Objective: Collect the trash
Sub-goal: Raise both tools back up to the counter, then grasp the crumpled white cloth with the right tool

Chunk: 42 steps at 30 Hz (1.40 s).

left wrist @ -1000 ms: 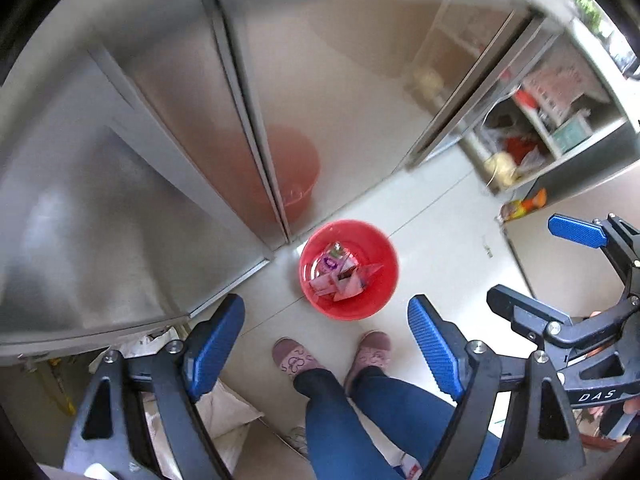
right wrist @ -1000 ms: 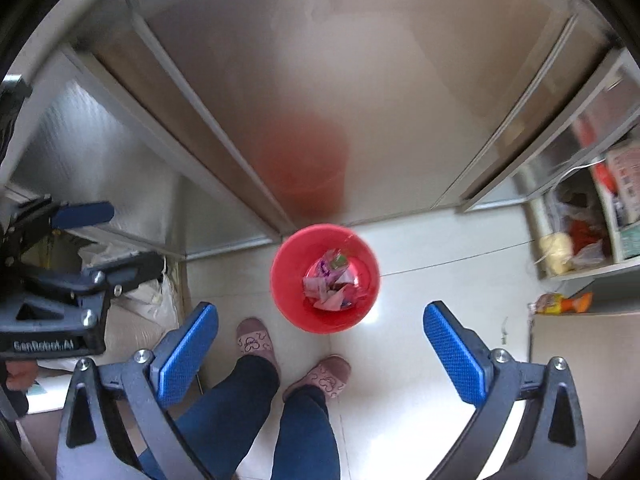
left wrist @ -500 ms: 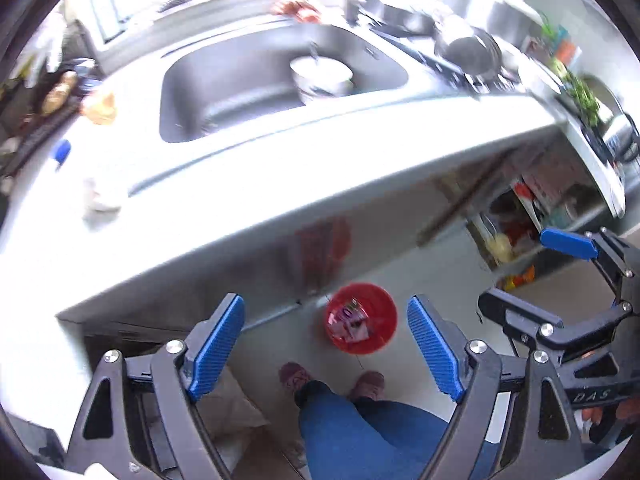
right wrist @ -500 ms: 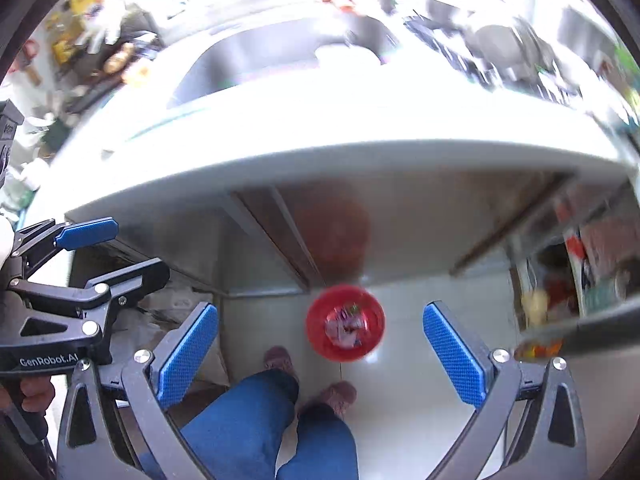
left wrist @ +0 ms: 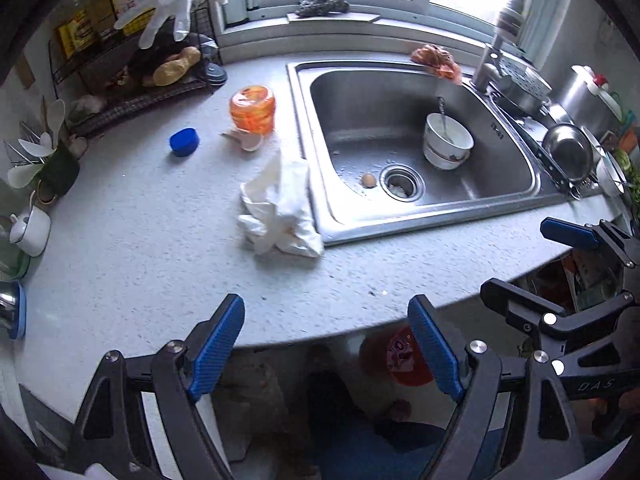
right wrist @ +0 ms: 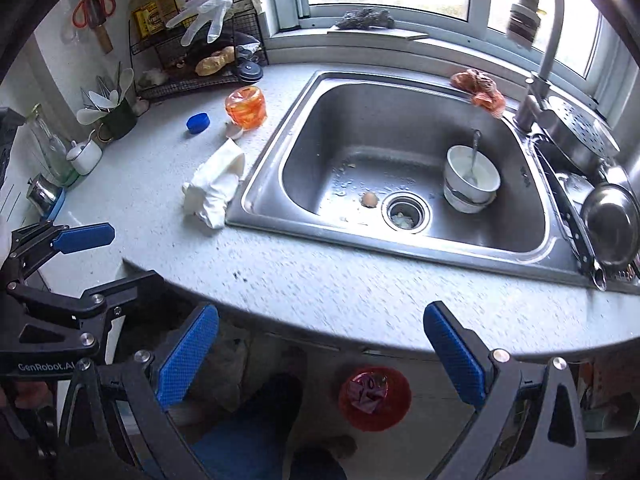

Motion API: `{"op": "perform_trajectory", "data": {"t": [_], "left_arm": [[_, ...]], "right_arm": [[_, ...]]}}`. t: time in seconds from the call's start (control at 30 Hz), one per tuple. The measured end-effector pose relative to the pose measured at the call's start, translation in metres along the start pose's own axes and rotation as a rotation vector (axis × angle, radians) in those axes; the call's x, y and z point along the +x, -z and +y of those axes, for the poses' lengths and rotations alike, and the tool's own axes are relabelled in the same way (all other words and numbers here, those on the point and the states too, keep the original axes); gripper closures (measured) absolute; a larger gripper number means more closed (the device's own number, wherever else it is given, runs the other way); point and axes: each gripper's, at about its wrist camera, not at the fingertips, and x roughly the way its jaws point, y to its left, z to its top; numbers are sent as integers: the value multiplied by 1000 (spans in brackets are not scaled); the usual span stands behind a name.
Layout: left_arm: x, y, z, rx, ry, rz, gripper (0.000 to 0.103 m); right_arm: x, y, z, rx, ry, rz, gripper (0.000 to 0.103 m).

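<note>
1. Left gripper [left wrist: 326, 344] held over the counter's [left wrist: 152, 240] front edge, pointing steeply down; blue pads spread wide, nothing between them.
2. Right gripper [right wrist: 320, 352] held likewise over the front edge, jaws wide apart and empty.
3. Each gripper seen from the other's camera: right one at the right border of the left view, left one at the left border of the right view.
4. Crumpled white tissue [left wrist: 280, 208] lay on the counter, touching the sink's [left wrist: 316, 208] left rim.
5. Eggshell piece [left wrist: 246, 142] lay further back, just beside an orange lidded jar [left wrist: 253, 109]; blue cap [left wrist: 184, 142] sat to its left, apart.
6. Brown egg-like piece [right wrist: 369, 199] rested in the basin just left of the drain [right wrist: 404, 214]; white bowl with a spoon [right wrist: 472, 184] stood right of the drain.
7. Orange-red crumpled wrapper [right wrist: 478, 88] sat on the sink's back rim, near the faucet [right wrist: 540, 40].
8. Red bin [right wrist: 375, 398] stood on the floor below the counter's front edge, wrappers inside; seen between the right gripper's fingers.
9. Person's blue-trousered legs [right wrist: 248, 440] visible beside the bin.
</note>
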Motion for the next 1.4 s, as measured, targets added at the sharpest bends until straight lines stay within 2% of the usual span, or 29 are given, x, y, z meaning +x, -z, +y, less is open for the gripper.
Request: {"op": "perform_trajectory", "data": {"t": [0.2,0.37,0.63,0.87,1.0,1.07,1.17,1.2,1.23,1.3,1.4], "left_arm": [[13,-22,70,-89,-30,30,20],[31,-32,120,-125,-56,56,20],[67,-34,170,-146,-67,126,20],[90,-32,190,-140,-64,178,20],[97,-31,199,-129,-74,192,20],[99,-31,201,-132,-75,194,20],[99,-34,203,-138,-72,187,20],[100,-35,204,-136,-72,186,20],[99,-37,203,-133,-69,183,20],[96,-47,202,-137,-59,158,20],[87,-62,202,-144,-32,108,20]], "right_arm": [[35,-57,45,-88,-27,26,1],[72,-87,74,-124,-55,77,1],[122,-104,108,-190,-66,167,1],[147,-110,122,-237,-48,187,1],[157,-109,128,-240,-42,218,26],[162,-105,131,-242,-44,243,32],[160,-103,133,-268,-19,226,45],[157,-105,128,-267,-16,220,55],[155,-106,126,-266,-12,216,72],[151,-111,121,-239,-57,209,93],[133,-123,117,-232,-91,131,96]]}}
